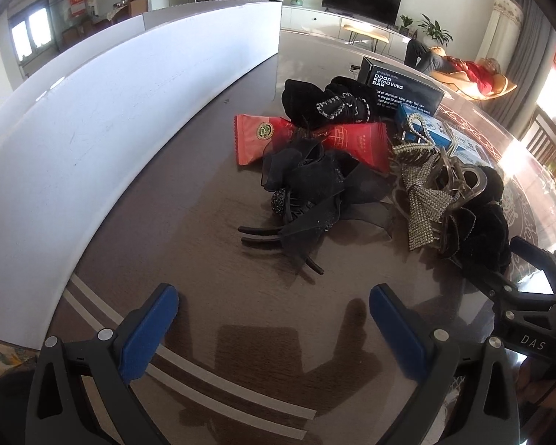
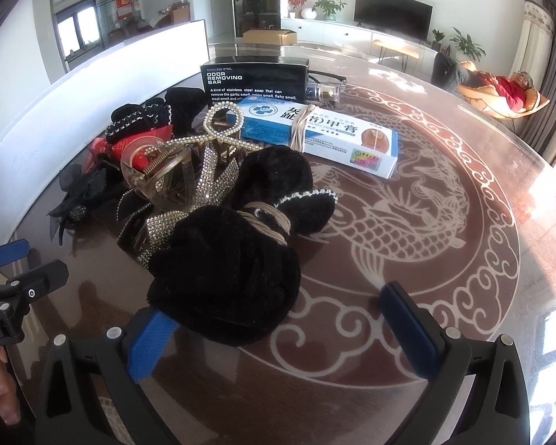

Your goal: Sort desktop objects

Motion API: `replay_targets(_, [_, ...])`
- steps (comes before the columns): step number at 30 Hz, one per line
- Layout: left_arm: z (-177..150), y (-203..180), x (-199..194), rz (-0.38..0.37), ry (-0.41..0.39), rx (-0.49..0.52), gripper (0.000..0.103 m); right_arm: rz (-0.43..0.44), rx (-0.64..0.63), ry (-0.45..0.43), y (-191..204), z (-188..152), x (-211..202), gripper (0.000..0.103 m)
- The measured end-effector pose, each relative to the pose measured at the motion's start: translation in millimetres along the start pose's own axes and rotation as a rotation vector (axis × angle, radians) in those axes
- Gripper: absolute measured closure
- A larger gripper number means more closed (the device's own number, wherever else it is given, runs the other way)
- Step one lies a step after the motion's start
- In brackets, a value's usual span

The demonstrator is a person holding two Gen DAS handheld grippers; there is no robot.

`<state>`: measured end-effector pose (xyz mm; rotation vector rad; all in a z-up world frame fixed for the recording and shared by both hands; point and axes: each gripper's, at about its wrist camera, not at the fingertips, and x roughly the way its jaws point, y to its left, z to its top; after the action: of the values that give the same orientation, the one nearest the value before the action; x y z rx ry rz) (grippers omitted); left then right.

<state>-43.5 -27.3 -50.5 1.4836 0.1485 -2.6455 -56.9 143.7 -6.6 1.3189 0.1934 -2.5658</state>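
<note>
pile: hair accessories and boxes heaped mid-table, at 12 o'clock from both grippers
black velvet bow [image 2: 237, 256]: nearest the right gripper, long axis runs from 7 to 1 o'clock in the right wrist view, tied at its waist with beige cord
mesh bow clip [image 1: 307, 193]: black, its prongs point toward 8 o'clock in the left wrist view, lies on the bare tabletop
rhinestone claw clip [image 1: 430, 193]: sits between mesh bow clip and black velvet bow, tilted
red packet [image 1: 311, 139]: flat, long axis 9 to 3 o'clock, partly under the mesh bow clip
cream box [image 2: 322, 135]: white and blue, long axis 10 to 4 o'clock, a pearl clip [image 2: 222, 122] leans at its left end
black box [image 2: 254, 81]: upright at the back of the pile, printed face toward the cameras
left gripper [image 1: 274, 319]: jaws wide apart, holding nothing, over bare table short of the mesh bow clip
right gripper [image 2: 278, 322]: jaws wide apart, nothing clamped; left pad at the edge of the black velvet bow, contact unclear
table [image 2: 444, 222]: round, dark brown, glossy, white fish and cloud pattern
white panel [image 1: 111, 92]: stands along the table's far left side
room: living room, TV [image 2: 393, 13] on a low white cabinet, potted plants, a person lying in a chair at 2 o'clock
</note>
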Motion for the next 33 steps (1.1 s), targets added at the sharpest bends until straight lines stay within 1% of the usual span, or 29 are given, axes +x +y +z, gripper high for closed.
replay_targets(2, [7.9,-3.7,5.7,0.012,0.006,0.055,0.000,0.000,0.000,0.000,0.7,0.3,0.2,0.000])
replay_targets(3, [12.4,-5.4,9.7,0.003,0.013,0.082,0.000,0.000,0.000,0.000,0.1,0.0,-0.2,0.000])
replay_targets(5, [23.7,-6.7,16.8,-0.033,0.021,0.136,0.000,0.000,0.000,0.000,0.5,0.3,0.0,0.000])
replay_targets(10, [41.4,-11.2,26.9,-0.131,0.013,0.295,0.000,0.000,0.000,0.000,0.0,0.0,-0.2,0.000])
replay_targets(15, [48.9,-14.5,28.3,-0.149,0.015,0.324,0.000,0.000,0.000,0.000,-0.1,-0.1,-0.1,0.000])
replay_targets(18, [52.6,-21.2,29.6,-0.159,-0.016,0.334,0.000,0.000,0.000,0.000,-0.1,-0.1,-0.1,0.000])
replay_targets(19, [52.8,-23.2,29.3,-0.157,-0.026,0.329,0.002,0.000,0.000,0.000,-0.1,-0.1,-0.1,0.000])
replay_targets(20, [53.6,-24.7,27.5,-0.159,-0.042,0.326,0.009,0.000,0.000,0.000,0.0,0.0,0.0,0.000])
replay_targets(21, [52.7,-27.1,24.3,-0.164,-0.062,0.325,0.022,0.000,0.000,0.000,-0.1,-0.1,-0.1,0.000])
replay_targets(22, [51.7,-29.0,22.1,-0.167,-0.071,0.329,0.030,0.000,0.000,0.000,-0.1,-0.1,-0.1,0.000])
replay_targets(23, [50.4,-30.7,20.2,-0.172,-0.080,0.334,0.033,0.000,0.000,0.000,0.0,0.0,0.0,0.000])
replay_targets(24, [48.3,-32.0,17.4,-0.176,-0.093,0.340,0.040,0.000,0.000,0.000,0.1,0.1,0.0,0.000])
replay_targets(25, [47.0,-33.3,15.4,-0.177,-0.104,0.348,0.044,0.000,0.000,0.000,-0.2,-0.1,-0.1,0.000])
replay_targets(29, [39.8,-32.1,10.5,-0.173,-0.118,0.327,0.043,0.001,0.000,-0.001,0.0,-0.1,0.0,0.000])
replay_targets(30, [39.5,-32.3,10.1,-0.170,-0.119,0.325,0.042,0.000,0.000,0.000,-0.1,-0.2,-0.1,0.000])
replay_targets(32, [39.7,-31.8,10.5,-0.174,-0.113,0.319,0.035,0.000,0.000,0.000,0.4,0.1,-0.1,0.000])
replay_targets(33, [37.3,-31.6,10.5,-0.174,-0.111,0.319,0.029,0.000,0.000,-0.001,0.0,-0.2,-0.2,0.000])
